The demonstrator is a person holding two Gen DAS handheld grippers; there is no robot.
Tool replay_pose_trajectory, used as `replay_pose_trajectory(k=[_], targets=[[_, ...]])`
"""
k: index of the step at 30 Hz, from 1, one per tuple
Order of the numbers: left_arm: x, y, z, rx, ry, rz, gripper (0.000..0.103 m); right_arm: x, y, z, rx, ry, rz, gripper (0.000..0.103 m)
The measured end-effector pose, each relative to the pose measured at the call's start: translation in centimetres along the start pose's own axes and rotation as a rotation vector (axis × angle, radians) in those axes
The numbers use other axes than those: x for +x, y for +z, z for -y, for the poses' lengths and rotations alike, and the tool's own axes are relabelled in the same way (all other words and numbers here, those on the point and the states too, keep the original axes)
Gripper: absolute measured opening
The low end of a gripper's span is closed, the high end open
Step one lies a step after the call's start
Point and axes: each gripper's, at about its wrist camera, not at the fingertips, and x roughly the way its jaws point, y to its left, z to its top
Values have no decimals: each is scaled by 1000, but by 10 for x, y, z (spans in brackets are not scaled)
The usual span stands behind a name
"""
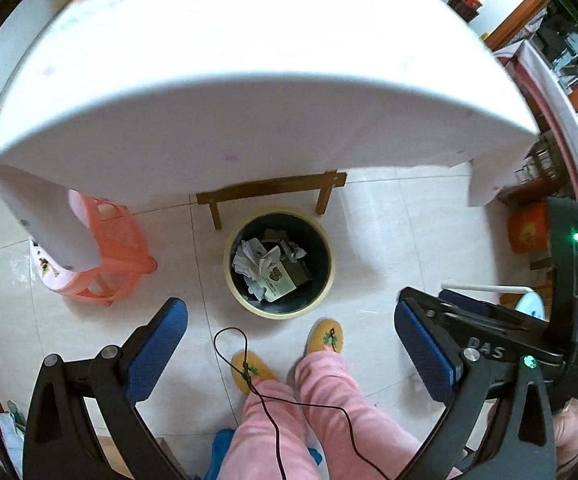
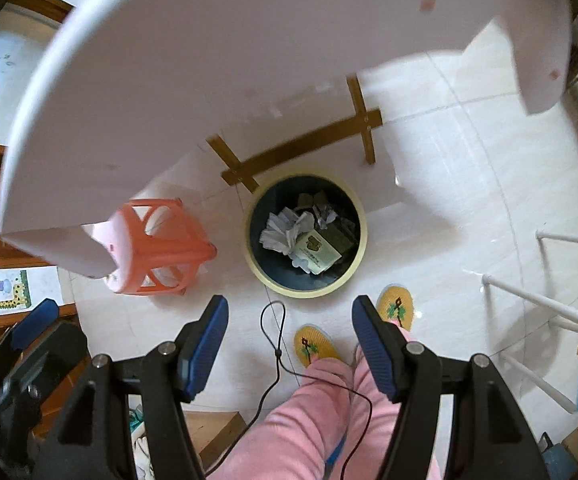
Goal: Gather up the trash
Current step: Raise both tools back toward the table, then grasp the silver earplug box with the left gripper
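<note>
A round trash bin (image 1: 279, 312) (image 2: 365, 236) with a cream rim and dark inside stands on the tiled floor below the table edge. It holds crumpled white paper (image 1: 249, 258) (image 2: 285, 232) and a flattened carton (image 1: 279, 282) (image 2: 317, 254). My left gripper (image 1: 291, 336) hangs high above the floor, open, with nothing between its blue pads. My right gripper (image 2: 289, 328) is open too and holds nothing. The right gripper also shows at the right of the left wrist view.
A white table (image 1: 249, 80) (image 2: 209, 60) fills the upper part of both views, with a wooden leg frame (image 1: 269, 190) under it. An orange plastic stool (image 1: 117, 256) (image 2: 161, 248) stands left of the bin. The person's pink trouser legs and yellow slippers (image 1: 327, 336) (image 2: 399, 308) are below, a white rack (image 2: 545, 304) at right.
</note>
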Motion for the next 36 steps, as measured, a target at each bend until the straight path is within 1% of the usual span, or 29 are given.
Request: replay_pose_trajectory(k=[2, 7, 10, 11, 14, 19, 22, 24, 26, 28, 30, 33, 34, 35, 36], targets=[[-24, 3, 1, 23, 18, 19, 102, -30, -4, -8, -12, -2, 32, 65], [-92, 22, 5, 115, 50, 134, 102, -94, -4, -23, -36, -30, 130, 65], [-133, 37, 10, 181, 104, 224, 102, -133, 4, -32, -44, -37, 224, 65], [-144, 42, 12, 195, 115, 251, 102, -148, 8, -35, -47, -40, 264, 65], [-176, 59, 19, 235, 125, 313, 102, -180, 19, -45, -54, -48, 345, 65], [-232, 106, 32, 288, 147, 438, 102, -233, 40, -64, -91, -47, 447, 65], [-257, 141, 38, 291, 117, 467, 102, -265, 57, -72, -135, -59, 496, 65], [-270, 164, 42, 291, 104, 476, 102, -286, 75, -77, -164, -61, 517, 65], [-279, 187, 49, 305, 101, 483, 102, -304, 95, -80, -191, -67, 530, 65], [-283, 216, 59, 342, 101, 484, 102, -320, 114, -82, -215, -71, 548, 65], [-279, 246, 71, 377, 113, 472, 102, -341, 145, -83, -250, -76, 575, 65], [-261, 298, 92, 427, 171, 466, 102, -364, 195, -82, -295, -68, 605, 65], [-250, 322, 100, 449, 196, 455, 102, -367, 209, -81, -303, -66, 609, 65], [-239, 341, 107, 465, 212, 445, 102, -369, 229, -79, -313, -63, 612, 65], [-228, 361, 113, 481, 222, 430, 102, -371, 258, -76, -325, -59, 615, 65]])
